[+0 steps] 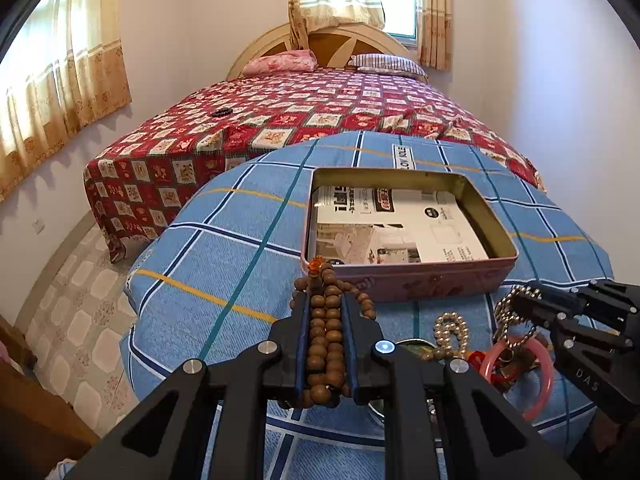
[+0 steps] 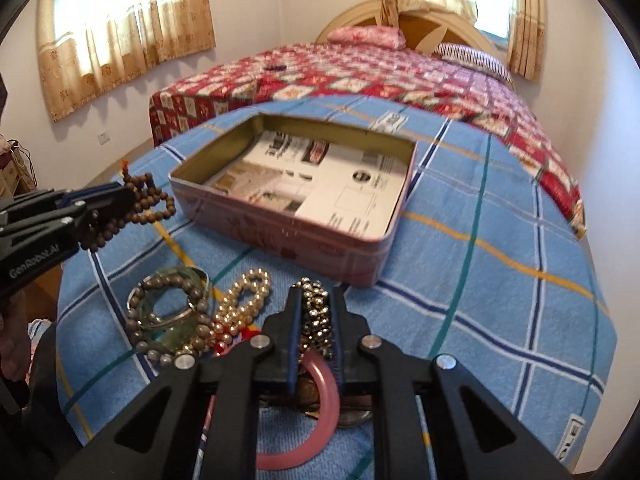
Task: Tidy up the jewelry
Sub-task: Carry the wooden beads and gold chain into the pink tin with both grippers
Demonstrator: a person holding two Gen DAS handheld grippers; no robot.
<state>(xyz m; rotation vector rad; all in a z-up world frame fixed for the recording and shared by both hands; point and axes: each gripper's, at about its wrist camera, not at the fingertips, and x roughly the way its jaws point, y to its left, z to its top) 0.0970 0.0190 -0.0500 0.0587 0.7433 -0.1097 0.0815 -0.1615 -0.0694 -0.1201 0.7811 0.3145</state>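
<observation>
Wooden beads [image 1: 326, 344] between left fingers [image 1: 304, 340].

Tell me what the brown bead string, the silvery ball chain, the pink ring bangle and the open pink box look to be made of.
Brown bead string: likely wood, matte, dull round beads.
Silvery ball chain: metal, shiny, glinting small balls.
Pink ring bangle: plastic or resin, smooth, uniform colour; jade-like stone possible.
Open pink box: probably tin, thin walls, gold-toned glossy inside.

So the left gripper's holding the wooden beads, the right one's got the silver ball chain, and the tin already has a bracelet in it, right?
Not quite. The pink tin holds only a printed paper sheet, no bracelet, as the right wrist view shows. The left gripper does clamp the wooden beads, and the right gripper the silver ball chain.
</observation>
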